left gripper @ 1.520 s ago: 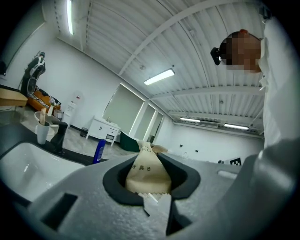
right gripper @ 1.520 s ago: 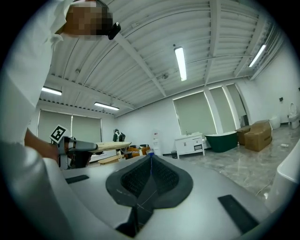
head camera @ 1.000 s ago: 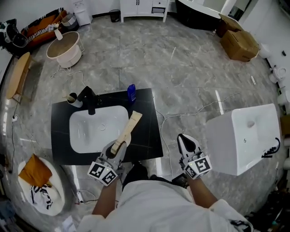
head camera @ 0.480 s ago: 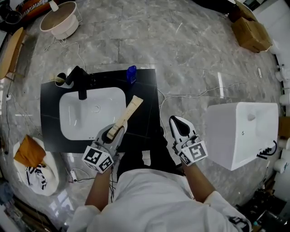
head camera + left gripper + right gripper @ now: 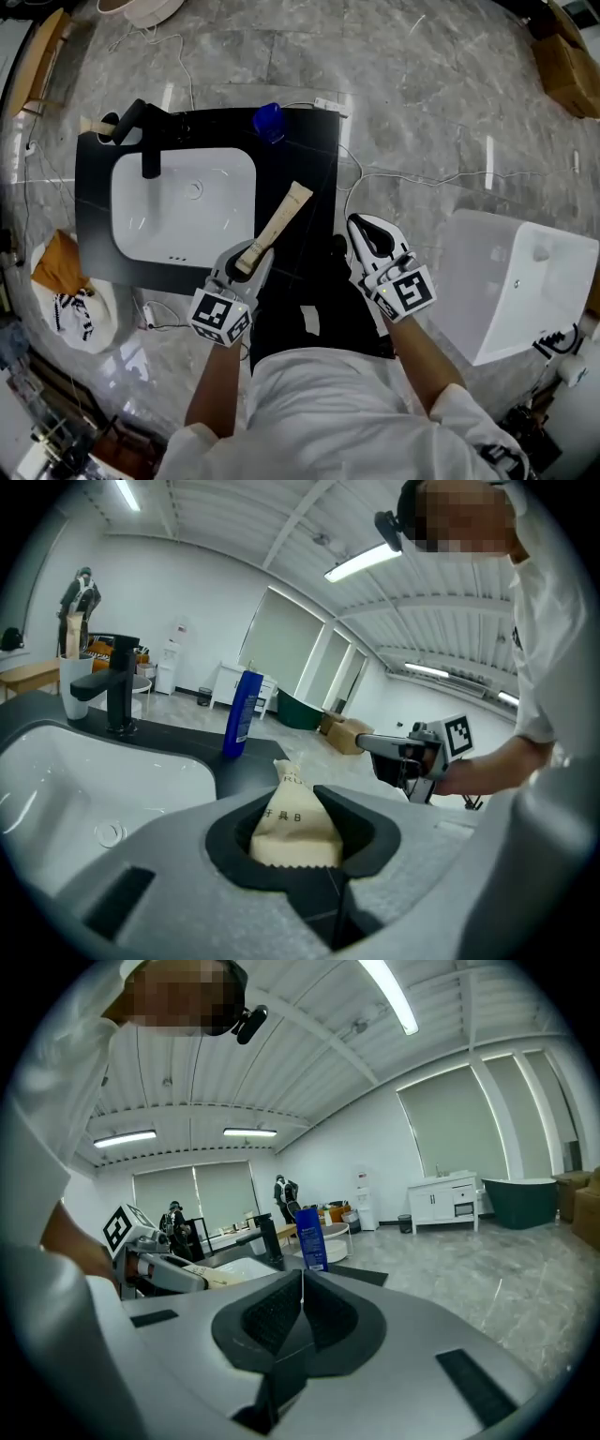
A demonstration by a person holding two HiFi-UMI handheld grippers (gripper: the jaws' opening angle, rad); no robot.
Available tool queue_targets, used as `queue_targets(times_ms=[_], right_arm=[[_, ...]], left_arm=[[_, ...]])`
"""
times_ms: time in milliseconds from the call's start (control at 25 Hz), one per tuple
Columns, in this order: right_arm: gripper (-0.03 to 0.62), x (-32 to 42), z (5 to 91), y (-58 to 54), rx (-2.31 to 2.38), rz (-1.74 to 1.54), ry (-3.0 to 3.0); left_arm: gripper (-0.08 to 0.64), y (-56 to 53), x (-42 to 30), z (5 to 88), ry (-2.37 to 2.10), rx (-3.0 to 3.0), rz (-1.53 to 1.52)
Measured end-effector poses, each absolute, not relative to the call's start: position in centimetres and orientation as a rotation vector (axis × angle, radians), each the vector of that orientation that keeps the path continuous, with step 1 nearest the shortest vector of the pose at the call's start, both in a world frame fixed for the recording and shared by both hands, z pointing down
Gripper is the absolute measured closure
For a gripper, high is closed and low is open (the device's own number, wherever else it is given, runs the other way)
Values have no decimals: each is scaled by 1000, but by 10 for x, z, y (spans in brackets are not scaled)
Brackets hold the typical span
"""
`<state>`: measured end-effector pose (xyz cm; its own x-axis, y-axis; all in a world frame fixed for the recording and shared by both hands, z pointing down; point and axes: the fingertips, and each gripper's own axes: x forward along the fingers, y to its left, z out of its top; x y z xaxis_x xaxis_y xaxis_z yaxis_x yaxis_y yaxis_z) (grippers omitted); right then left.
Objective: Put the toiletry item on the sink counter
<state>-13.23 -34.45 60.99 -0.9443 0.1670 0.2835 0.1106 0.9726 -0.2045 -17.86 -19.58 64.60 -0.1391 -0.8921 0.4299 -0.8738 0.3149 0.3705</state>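
My left gripper (image 5: pixel 246 267) is shut on the crimped end of a long beige toiletry tube (image 5: pixel 279 222), which slants up and right over the black sink counter (image 5: pixel 309 187). In the left gripper view the tube (image 5: pixel 292 813) sits wedged between the jaws, pointing toward the blue bottle (image 5: pixel 244 714). My right gripper (image 5: pixel 367 236) hovers beside the counter's right edge, shut and empty; its jaws (image 5: pixel 300 1312) meet with nothing between them.
A white basin (image 5: pixel 183 211) is set in the counter, with a black faucet (image 5: pixel 145 141) at its back left and a blue bottle (image 5: pixel 268 122) at the back right. A white box (image 5: pixel 516 281) stands on the floor at right. Cables run over the marble floor.
The view has shifted so the counter sits higher and nearer. My left gripper with the tube has stayed over the counter's front right part. The right gripper has drawn closer to the counter edge.
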Motion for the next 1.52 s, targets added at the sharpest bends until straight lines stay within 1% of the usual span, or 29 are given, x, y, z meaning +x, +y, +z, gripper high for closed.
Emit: queue_targets(times_ms=[160, 480, 800, 960, 1120, 1280, 1520], right_arm=[[576, -139, 637, -356, -243, 287, -2799], [575, -140, 671, -370, -218, 340, -2784], [577, -132, 683, -357, -263, 380, -2763], [576, -124, 686, -356, -263, 392, -2755], [577, -120, 687, -354, -265, 390, -2749], [576, -118, 685, -353, -261, 393, -2749], [577, -116, 684, -352, -260, 393, -2745]], left_arm=[[462, -205, -177, 669, -2038, 1504, 9], [462, -216, -174, 707, -2053, 1444, 18], [462, -224, -158, 734, -2028, 1423, 248], [462, -225, -153, 742, -2004, 1410, 317], [450, -222, -152, 749, -1982, 1392, 364], [411, -223, -151, 749, -1970, 1386, 356], [410, -227, -150, 750, -1970, 1397, 351]])
